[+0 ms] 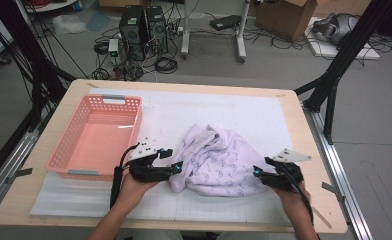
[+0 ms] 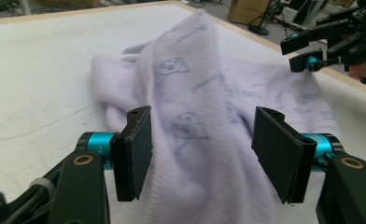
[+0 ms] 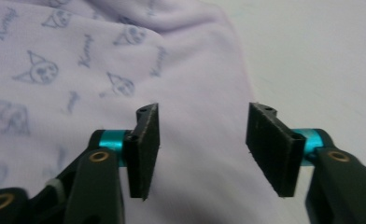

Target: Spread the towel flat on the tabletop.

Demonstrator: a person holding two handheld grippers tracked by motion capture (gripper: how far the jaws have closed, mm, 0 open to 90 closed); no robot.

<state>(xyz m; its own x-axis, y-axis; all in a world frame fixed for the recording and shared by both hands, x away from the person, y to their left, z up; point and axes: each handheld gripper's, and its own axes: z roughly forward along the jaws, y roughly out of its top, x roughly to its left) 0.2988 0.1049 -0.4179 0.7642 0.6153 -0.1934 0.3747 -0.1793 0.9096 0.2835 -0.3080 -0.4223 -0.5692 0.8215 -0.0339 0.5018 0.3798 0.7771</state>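
A pale lavender cloth [image 1: 219,160] printed with small cat faces lies crumpled on the white mat at the middle of the table. My left gripper [image 1: 171,159] is at its left edge, jaws open. In the left gripper view a fold of the cloth [image 2: 195,93] lies between the spread jaws of the left gripper [image 2: 202,154], and the pads do not press on it. My right gripper [image 1: 261,166] is at the cloth's right edge, also open. In the right gripper view the cloth [image 3: 78,70] lies under and between the parted jaws of the right gripper [image 3: 202,149].
An empty pink plastic basket [image 1: 64,145] stands on the left of the table, close to my left hand. The white mat [image 1: 244,110] covers most of the wooden tabletop. The right gripper [image 2: 302,51] is seen across the cloth in the left gripper view.
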